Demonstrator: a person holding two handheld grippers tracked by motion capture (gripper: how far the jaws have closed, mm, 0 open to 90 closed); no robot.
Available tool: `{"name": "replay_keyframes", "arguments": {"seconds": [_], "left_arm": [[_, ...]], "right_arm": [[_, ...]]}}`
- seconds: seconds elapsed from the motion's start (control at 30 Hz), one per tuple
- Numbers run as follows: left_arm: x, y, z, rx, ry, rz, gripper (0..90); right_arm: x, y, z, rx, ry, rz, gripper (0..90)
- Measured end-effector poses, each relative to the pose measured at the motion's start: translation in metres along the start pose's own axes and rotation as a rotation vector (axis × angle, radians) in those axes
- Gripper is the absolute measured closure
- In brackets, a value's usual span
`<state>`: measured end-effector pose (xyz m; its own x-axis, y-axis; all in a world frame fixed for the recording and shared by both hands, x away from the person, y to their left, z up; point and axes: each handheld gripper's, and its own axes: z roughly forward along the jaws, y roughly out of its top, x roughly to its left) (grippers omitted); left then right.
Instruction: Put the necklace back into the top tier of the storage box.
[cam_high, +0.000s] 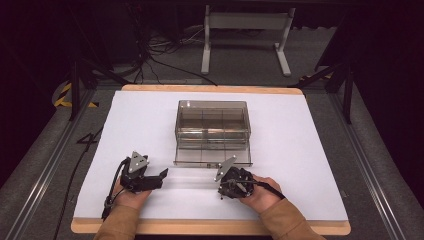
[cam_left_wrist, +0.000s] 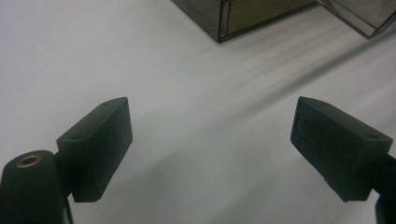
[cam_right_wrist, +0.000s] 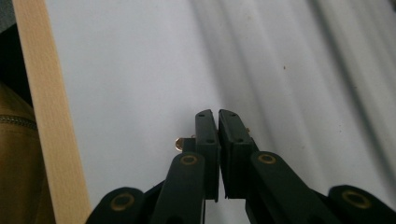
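1. The white, wood-edged rectangular tabletop (cam_high: 150, 125) carries everything here; my forearms in tan sleeves come in over its near edge in the high view.
2. The smoky, clear plastic organiser box with inner compartments (cam_high: 212, 122) sits near the middle of the tabletop, beyond both of my hands. Its clear front section (cam_high: 200, 156) reaches out toward me, low and flat on the white surface. In the left gripper view a corner of the box (cam_left_wrist: 243, 16) shows at the top edge, well apart from my jaws.
3. My left gripper (cam_high: 162, 175) — black, with a grey three-cornered plate on top — rests low on the tabletop to the left of the box front, pointing to the right. Its jaws stand spread wide (cam_left_wrist: 210, 140) with nothing but bare white surface between them.
4. My right gripper (cam_high: 220, 192) sits just this side of the box's front right corner, near it; I cannot tell from the high view whether they touch. Its jaws are pressed together (cam_right_wrist: 218, 116), pad against pad, with nothing pinched between them — they point at bare tabletop, with the wooden edge strip (cam_right_wrist: 51, 130) running along the left of that view.
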<state>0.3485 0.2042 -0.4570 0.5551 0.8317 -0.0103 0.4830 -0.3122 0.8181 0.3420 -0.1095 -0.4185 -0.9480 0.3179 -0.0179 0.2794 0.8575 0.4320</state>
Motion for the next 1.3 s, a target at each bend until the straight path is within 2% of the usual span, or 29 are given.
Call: {"name": "replay_keyframes", "arguments": {"seconds": [0.43,0.47,0.53,0.63,0.87,1.03,1.3], "left_arm": [[0.000,0.000,0.000,0.003,-0.001,-0.003,13.3],[0.000,0.000,0.000,0.002,-0.001,-0.004,13.2],[0.000,0.000,0.000,0.002,-0.001,-0.004,13.3],[0.000,0.000,0.000,0.002,-0.001,-0.004,13.2],[0.000,0.000,0.000,0.002,-0.002,-0.004,13.2],[0.000,0.000,0.000,0.002,-0.002,-0.004,13.2],[0.000,0.000,0.000,0.002,0.000,-0.003,13.2]], "right_arm": [[0.006,0.007,-0.026,-0.048,0.007,-0.006,87.4],[0.007,0.008,-0.028,-0.053,-0.001,-0.018,87.4],[0.008,0.010,-0.033,-0.052,0.000,-0.007,87.4],[0.009,0.013,-0.041,-0.069,-0.006,-0.015,87.4],[0.009,0.020,-0.055,-0.075,-0.007,-0.017,87.4],[0.008,0.025,-0.066,-0.086,0.015,-0.011,87.4],[0.006,0.031,-0.075,-0.085,0.000,-0.016,87.4]]}}
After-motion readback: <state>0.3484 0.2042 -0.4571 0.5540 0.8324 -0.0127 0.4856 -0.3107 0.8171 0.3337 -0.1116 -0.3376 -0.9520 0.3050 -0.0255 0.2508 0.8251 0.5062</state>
